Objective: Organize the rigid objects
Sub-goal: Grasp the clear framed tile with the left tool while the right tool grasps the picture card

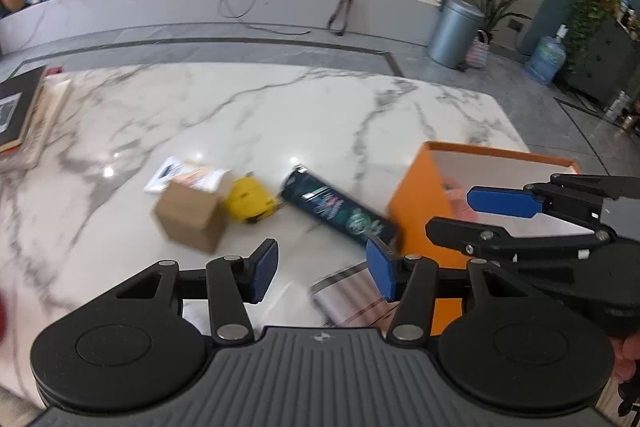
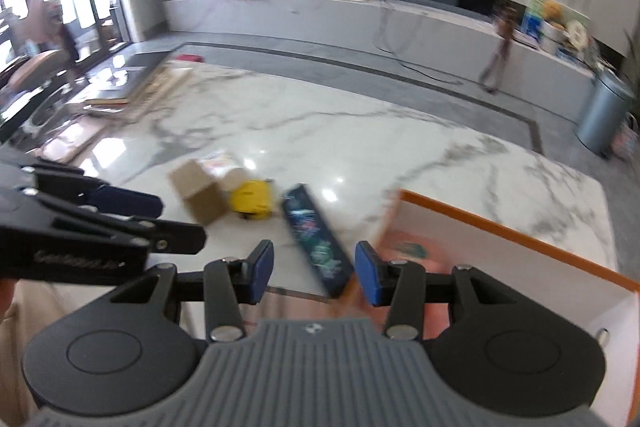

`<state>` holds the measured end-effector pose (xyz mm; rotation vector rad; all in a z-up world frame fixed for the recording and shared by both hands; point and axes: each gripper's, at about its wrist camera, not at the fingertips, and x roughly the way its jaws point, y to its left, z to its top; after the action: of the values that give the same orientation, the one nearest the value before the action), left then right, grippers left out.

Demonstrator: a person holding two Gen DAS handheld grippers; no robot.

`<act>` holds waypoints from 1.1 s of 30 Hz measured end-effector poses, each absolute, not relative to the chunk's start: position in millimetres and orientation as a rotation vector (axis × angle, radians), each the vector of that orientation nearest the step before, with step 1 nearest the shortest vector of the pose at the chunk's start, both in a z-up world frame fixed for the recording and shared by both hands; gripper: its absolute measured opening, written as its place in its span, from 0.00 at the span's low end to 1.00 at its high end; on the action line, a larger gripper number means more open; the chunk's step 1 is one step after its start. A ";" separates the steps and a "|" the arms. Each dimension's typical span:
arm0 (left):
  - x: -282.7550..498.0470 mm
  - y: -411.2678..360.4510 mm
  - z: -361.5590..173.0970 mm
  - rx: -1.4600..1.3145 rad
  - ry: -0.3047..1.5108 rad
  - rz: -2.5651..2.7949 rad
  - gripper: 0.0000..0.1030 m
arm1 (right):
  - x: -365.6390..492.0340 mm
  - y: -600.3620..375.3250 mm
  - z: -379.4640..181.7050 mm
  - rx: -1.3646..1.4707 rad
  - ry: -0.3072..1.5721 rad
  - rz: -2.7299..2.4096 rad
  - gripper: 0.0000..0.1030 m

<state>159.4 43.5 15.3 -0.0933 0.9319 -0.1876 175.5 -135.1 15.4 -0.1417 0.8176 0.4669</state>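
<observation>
On the white marble table (image 1: 280, 115) lie a brown cardboard box (image 1: 192, 217), a yellow toy-like object (image 1: 250, 201) touching it, and a long dark printed box (image 1: 340, 211). The dark box's end reaches an open orange box (image 1: 416, 203) at the right, which has something pink inside. My left gripper (image 1: 322, 269) hovers open above the table's near side, nothing between its blue pads. My right gripper (image 2: 315, 271) is open too. The dark box (image 2: 316, 239) shows between its fingers but lies on the table below. In the left wrist view the right gripper (image 1: 460, 215) hangs over the orange box.
A white leaflet (image 1: 176, 173) lies behind the cardboard box. A striped magazine (image 1: 352, 299) lies under my left gripper. Stacked books (image 1: 24, 119) sit at the table's left edge. A grey bin (image 1: 454, 31) stands on the floor beyond the table.
</observation>
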 end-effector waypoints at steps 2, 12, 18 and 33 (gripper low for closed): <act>154.7 56.9 15.0 -0.098 0.947 -0.155 0.59 | 168.5 -120.6 15.3 -0.155 0.814 0.501 0.44; 144.0 115.4 -14.0 -0.154 1.073 0.011 0.60 | 154.6 -54.8 -20.9 -0.163 0.943 0.625 0.42; 158.4 121.3 -47.5 -0.163 1.161 0.041 0.70 | 157.0 -31.2 -52.9 -0.212 1.063 0.657 0.42; 171.6 121.2 -79.2 -0.171 1.231 0.029 0.55 | 160.9 -5.2 -82.6 -0.323 1.178 0.737 0.43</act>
<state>171.6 121.2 -79.2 -0.1707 1.2310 0.0294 160.9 -5.2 -82.6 -0.3231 1.1785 0.7372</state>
